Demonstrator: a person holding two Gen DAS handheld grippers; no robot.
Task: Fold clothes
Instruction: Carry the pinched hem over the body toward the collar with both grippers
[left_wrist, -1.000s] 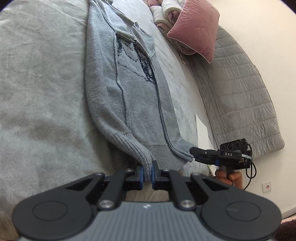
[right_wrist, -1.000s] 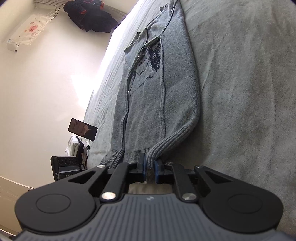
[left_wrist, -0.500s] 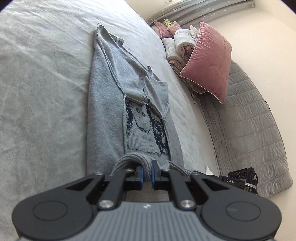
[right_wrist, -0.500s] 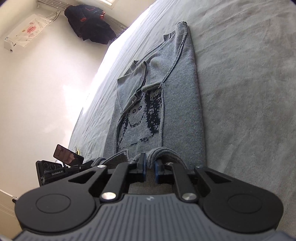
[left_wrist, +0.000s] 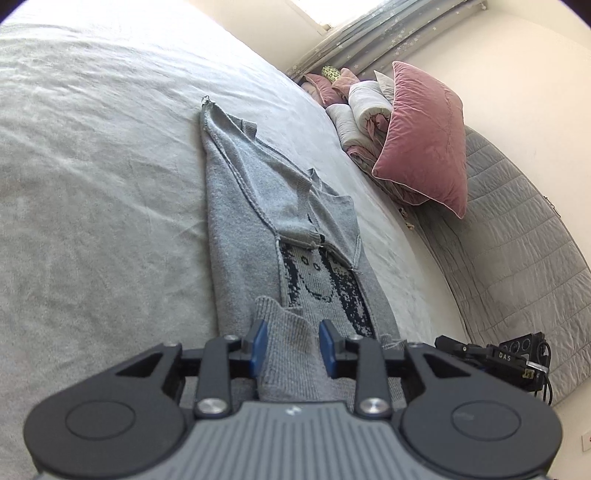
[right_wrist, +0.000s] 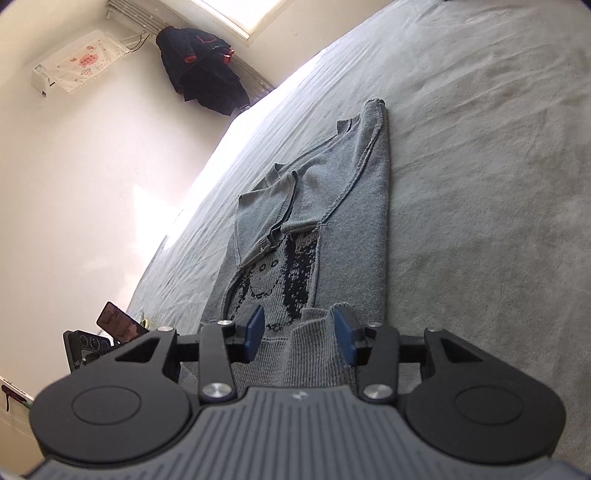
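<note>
A grey knit sweater (left_wrist: 251, 236) with a dark face pattern lies lengthwise on the grey bed, both sleeves folded inward. Its ribbed hem (left_wrist: 284, 350) is folded up over the body toward the pattern. My left gripper (left_wrist: 291, 341) stands open over that hem, the knit lying loose between its blue pads. In the right wrist view the same sweater (right_wrist: 354, 221) stretches away, and my right gripper (right_wrist: 301, 334) is open too, the ribbed hem (right_wrist: 314, 354) resting between its fingers. The right gripper's body (left_wrist: 491, 358) shows at the right edge of the left wrist view.
A pink pillow (left_wrist: 424, 136) and rolled bedding (left_wrist: 365, 107) sit at the head of the bed beside a quilted grey headboard (left_wrist: 517, 251). A dark garment (right_wrist: 207, 70) hangs on the far wall, and a phone (right_wrist: 118, 317) stands past the bed's left edge.
Both grippers carried the hem forward over the sweater's body, then opened and let it go. The hem now lies folded on the sweater.
</note>
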